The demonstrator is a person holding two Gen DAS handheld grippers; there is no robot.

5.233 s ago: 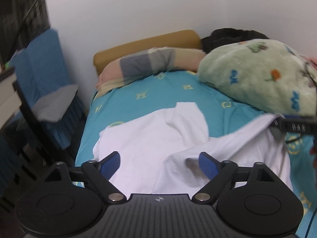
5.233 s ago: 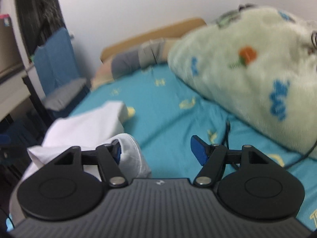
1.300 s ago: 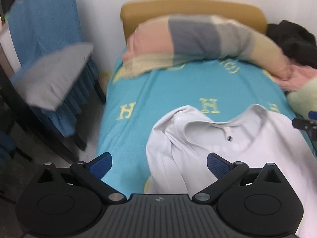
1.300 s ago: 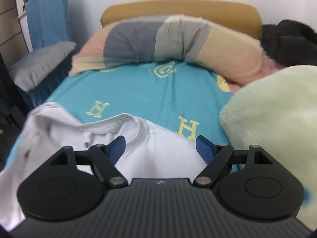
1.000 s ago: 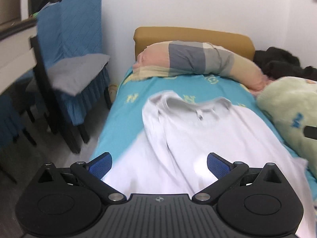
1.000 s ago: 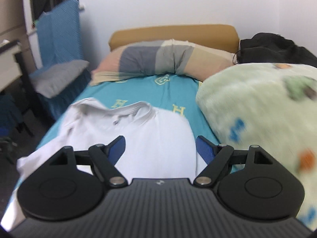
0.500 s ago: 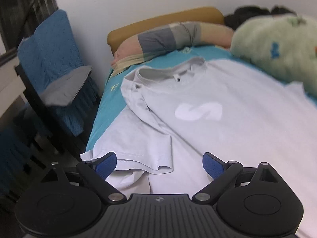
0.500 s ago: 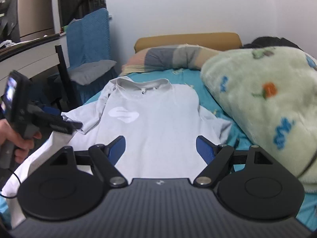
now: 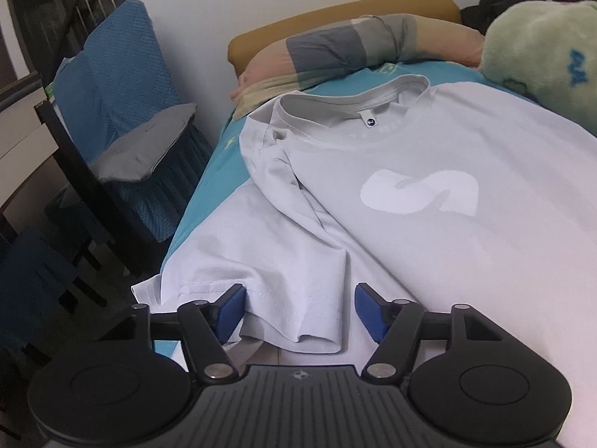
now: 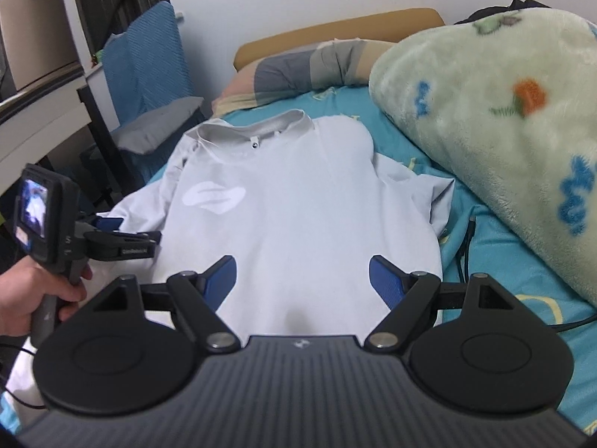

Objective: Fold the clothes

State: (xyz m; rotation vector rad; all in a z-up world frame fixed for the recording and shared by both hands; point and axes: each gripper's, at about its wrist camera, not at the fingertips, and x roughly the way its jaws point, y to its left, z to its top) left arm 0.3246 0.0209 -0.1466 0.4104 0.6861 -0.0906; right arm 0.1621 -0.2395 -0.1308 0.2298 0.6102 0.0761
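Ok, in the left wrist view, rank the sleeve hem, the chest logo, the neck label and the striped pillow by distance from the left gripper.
1. sleeve hem, between the left gripper fingers
2. chest logo, right of centre
3. neck label, inside the collar
4. striped pillow, against the headboard

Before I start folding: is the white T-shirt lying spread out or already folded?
Spread. The white T-shirt lies flat, front up on the bed, collar and logo showing; only the sleeve is rumpled.

T-shirt [image 10: 298, 205]: spread flat, collar toward the pillow [image 10: 298, 63]
Right gripper [image 10: 303, 274]: jaws wide apart over the T-shirt's lower half — nothing between
Left gripper [image 10: 123, 235]: at the T-shirt's left sleeve edge, hand-held
Blanket [image 10: 503, 112]: right of the T-shirt
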